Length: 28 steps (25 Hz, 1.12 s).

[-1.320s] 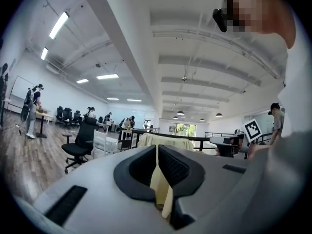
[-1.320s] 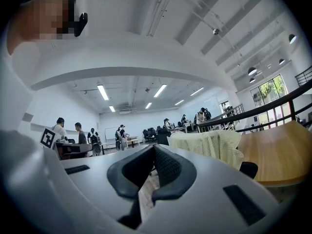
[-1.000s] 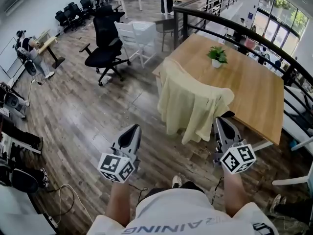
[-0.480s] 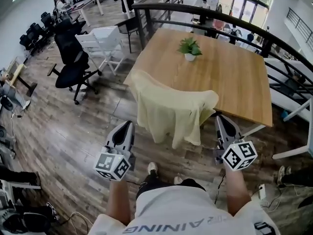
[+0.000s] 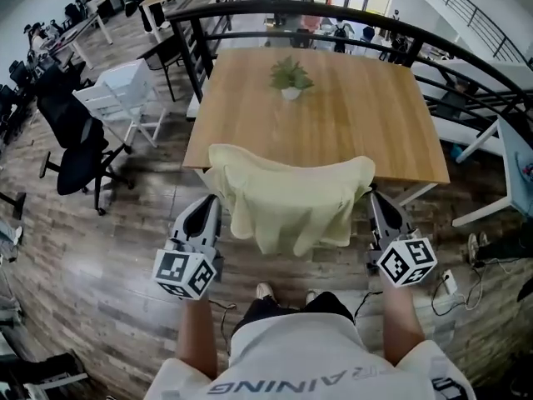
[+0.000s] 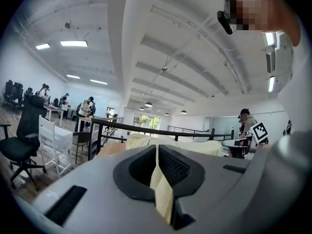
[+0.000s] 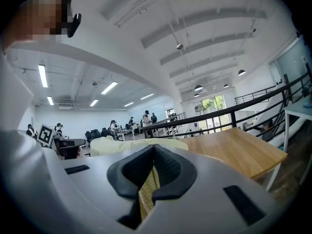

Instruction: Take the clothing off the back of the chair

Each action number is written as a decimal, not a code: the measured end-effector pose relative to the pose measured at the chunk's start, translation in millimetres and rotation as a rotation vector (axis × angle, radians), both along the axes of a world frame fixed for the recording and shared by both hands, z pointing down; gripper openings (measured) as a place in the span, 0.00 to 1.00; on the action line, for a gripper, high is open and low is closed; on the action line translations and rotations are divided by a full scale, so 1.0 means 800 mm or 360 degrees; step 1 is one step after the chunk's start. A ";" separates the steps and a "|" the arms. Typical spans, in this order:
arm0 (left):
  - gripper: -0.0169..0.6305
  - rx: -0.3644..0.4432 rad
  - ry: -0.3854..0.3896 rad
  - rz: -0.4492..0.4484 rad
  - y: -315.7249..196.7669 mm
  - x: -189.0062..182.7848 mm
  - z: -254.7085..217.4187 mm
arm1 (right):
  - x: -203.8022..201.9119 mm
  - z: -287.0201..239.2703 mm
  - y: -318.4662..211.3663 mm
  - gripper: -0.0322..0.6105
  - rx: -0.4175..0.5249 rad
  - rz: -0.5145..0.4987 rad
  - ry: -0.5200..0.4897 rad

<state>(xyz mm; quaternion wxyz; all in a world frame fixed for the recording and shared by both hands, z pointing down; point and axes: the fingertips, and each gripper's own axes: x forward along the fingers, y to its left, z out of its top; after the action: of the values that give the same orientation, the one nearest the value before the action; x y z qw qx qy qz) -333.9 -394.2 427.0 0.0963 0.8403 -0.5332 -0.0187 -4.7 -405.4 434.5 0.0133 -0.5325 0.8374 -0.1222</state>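
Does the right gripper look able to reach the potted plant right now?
Probably not: the right gripper is shut on the yellow garment, and the potted plant sits far across the table.

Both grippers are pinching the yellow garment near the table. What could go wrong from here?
1. The left gripper and right gripper each pinch only a thin fold of the yellow garment; a tug might pull it free.
2. The cloth sags by the table edge and may snag there.
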 end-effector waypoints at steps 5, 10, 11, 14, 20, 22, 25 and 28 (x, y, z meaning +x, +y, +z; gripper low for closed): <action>0.09 -0.0051 0.0040 0.0040 -0.025 -0.016 0.016 | 0.008 0.013 -0.009 0.09 -0.0044 0.0072 -0.0009; 0.09 -0.0183 0.0183 0.0076 -0.057 -0.017 0.024 | 0.037 0.025 -0.035 0.17 -0.0216 -0.0016 -0.0152; 0.10 -0.0201 0.0194 0.0077 -0.062 -0.019 0.026 | 0.041 0.027 -0.041 0.22 -0.0240 -0.0042 -0.0172; 0.12 -0.0253 0.0266 0.0110 -0.080 -0.025 0.029 | 0.052 0.032 -0.060 0.29 -0.0278 -0.0121 -0.0270; 0.36 -0.0339 0.0399 0.0239 -0.124 -0.044 0.023 | 0.048 0.036 -0.086 0.36 -0.0389 -0.0340 -0.0502; 0.38 -0.0349 0.0436 0.0312 -0.137 -0.042 0.021 | 0.043 0.038 -0.091 0.38 -0.0417 -0.0423 -0.0552; 0.45 -0.0390 0.0535 0.0455 -0.149 -0.034 0.024 | 0.032 0.037 -0.095 0.42 -0.0442 -0.0556 -0.0664; 0.47 -0.0410 0.0603 0.0603 -0.162 -0.026 0.029 | 0.032 0.036 -0.105 0.45 -0.0442 -0.0611 -0.0740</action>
<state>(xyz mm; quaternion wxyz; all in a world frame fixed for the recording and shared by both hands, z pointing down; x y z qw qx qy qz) -354.5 -523.4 450.2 0.3018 0.8872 -0.3375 -0.0892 20.9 -489.7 463.4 0.1081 -0.3196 0.8723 -0.3538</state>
